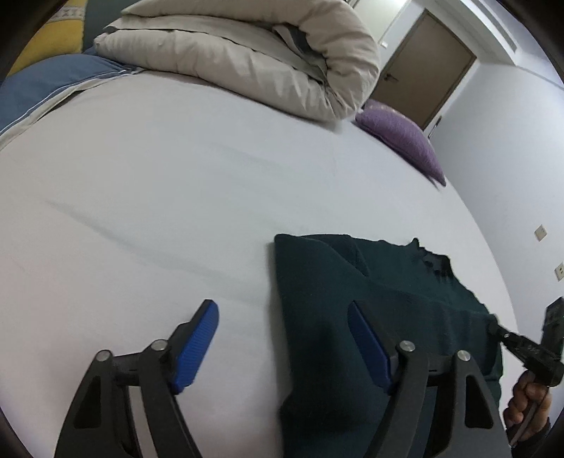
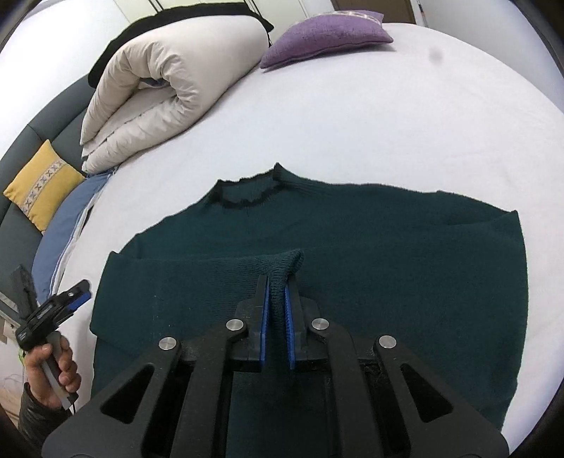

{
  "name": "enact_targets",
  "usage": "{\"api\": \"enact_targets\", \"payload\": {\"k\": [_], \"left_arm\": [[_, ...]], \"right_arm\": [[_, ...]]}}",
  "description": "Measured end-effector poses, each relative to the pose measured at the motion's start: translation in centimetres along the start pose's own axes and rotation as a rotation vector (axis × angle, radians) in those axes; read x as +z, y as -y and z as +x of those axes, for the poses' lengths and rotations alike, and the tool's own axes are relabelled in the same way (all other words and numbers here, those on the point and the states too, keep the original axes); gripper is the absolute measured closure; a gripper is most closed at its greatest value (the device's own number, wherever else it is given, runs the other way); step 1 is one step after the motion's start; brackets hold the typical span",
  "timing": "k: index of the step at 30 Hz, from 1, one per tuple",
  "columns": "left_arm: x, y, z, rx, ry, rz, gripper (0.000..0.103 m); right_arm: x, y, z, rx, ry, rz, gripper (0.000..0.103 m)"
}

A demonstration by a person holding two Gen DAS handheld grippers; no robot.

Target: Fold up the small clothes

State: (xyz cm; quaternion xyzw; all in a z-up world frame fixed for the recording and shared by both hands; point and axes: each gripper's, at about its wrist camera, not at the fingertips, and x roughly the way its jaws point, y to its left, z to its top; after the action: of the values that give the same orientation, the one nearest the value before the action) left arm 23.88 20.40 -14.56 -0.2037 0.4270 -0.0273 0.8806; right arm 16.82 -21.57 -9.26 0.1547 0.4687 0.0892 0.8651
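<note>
Right wrist: sweater (image 2: 352, 246) flat, collar far — right tongs (image 2: 277, 285) clamp sleeve cuff, left tongs (image 1: 282, 317) apart.

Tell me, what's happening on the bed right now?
Right hand-held gripper shut on sweater cuff. Left hand-held gripper open, over sweater's edge. Duvet, purple cushion well clear.

Black linkage arms with silver pivot screws and blue ribbed pads (image 2: 263, 317) are seen; a dark sleeve (image 2: 33, 415) is worn.
</note>
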Motion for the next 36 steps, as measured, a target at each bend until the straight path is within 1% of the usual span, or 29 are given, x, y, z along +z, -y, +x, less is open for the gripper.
{"api": "enact_targets", "payload": {"k": [5, 6, 7, 9, 11, 14, 16, 17, 19, 22, 24, 27, 30, 31, 33, 36], "left_arm": [[0.8, 0.8, 2.4, 0.032, -0.041, 0.029, 0.044], [0.8, 0.8, 2.8, 0.036, -0.046, 0.031, 0.05], [0.9, 0.9, 3.3, 0.041, -0.053, 0.034, 0.052], [0.9, 1.0, 3.7, 0.051, -0.053, 0.04, 0.054], [0.9, 1.4, 3.9, 0.059, -0.047, 0.054, 0.056], [0.8, 1.6, 4.3, 0.075, -0.043, 0.082, 0.062], [0.8, 1.6, 4.5, 0.081, -0.038, 0.09, 0.072], [0.9, 1.6, 4.5, 0.078, -0.043, 0.091, 0.075], [1.1, 1.8, 4.5, 0.083, -0.045, 0.1, 0.081], [1.5, 1.9, 4.0, 0.102, -0.024, 0.101, 0.082], [1.6, 1.9, 4.1, 0.122, -0.013, 0.095, 0.081], [1.3, 2.1, 5.0, 0.136, -0.025, 0.117, 0.08], [1.5, 2.4, 5.1, 0.133, -0.023, 0.138, 0.087], [1.6, 2.6, 5.1, 0.136, -0.018, 0.15, 0.092], [1.4, 3.0, 5.1, 0.148, -0.007, 0.19, 0.094], [0.8, 3.9, 5.2, 0.178, 0.019, 0.272, 0.094]], "right_arm": [[0.6, -0.2, -0.6, -0.008, 0.037, -0.022, 0.096], [0.7, -0.2, -0.9, -0.012, 0.045, -0.029, 0.096], [0.7, -0.2, -1.1, -0.015, 0.05, -0.031, 0.096], [0.8, 0.4, -1.2, -0.021, 0.046, -0.02, 0.096], [0.8, 1.0, -0.9, -0.027, 0.037, -0.012, 0.096], [0.3, 2.1, 0.7, -0.058, -0.009, 0.004, 0.096], [-0.3, 3.3, 2.3, -0.07, -0.058, 0.046, 0.096], [-0.6, 3.7, 2.5, -0.06, -0.058, 0.066, 0.096], [-0.7, 3.6, 2.0, -0.052, -0.043, 0.067, 0.096], [-0.5, 2.8, 0.6, -0.039, -0.01, 0.036, 0.096], [-0.3, 2.6, -0.2, -0.029, 0.003, 0.021, 0.096], [-0.6, 3.1, 0.2, -0.042, -0.02, 0.023, 0.096], [-1.6, 4.3, 1.1, -0.037, -0.042, 0.069, 0.096], [-1.8, 4.7, 1.2, -0.028, -0.039, 0.086, 0.096], [-2.0, 5.1, 1.0, -0.016, -0.026, 0.116, 0.096], [-1.8, 5.0, 0.0, -0.007, 0.006, 0.114, 0.096]]}}
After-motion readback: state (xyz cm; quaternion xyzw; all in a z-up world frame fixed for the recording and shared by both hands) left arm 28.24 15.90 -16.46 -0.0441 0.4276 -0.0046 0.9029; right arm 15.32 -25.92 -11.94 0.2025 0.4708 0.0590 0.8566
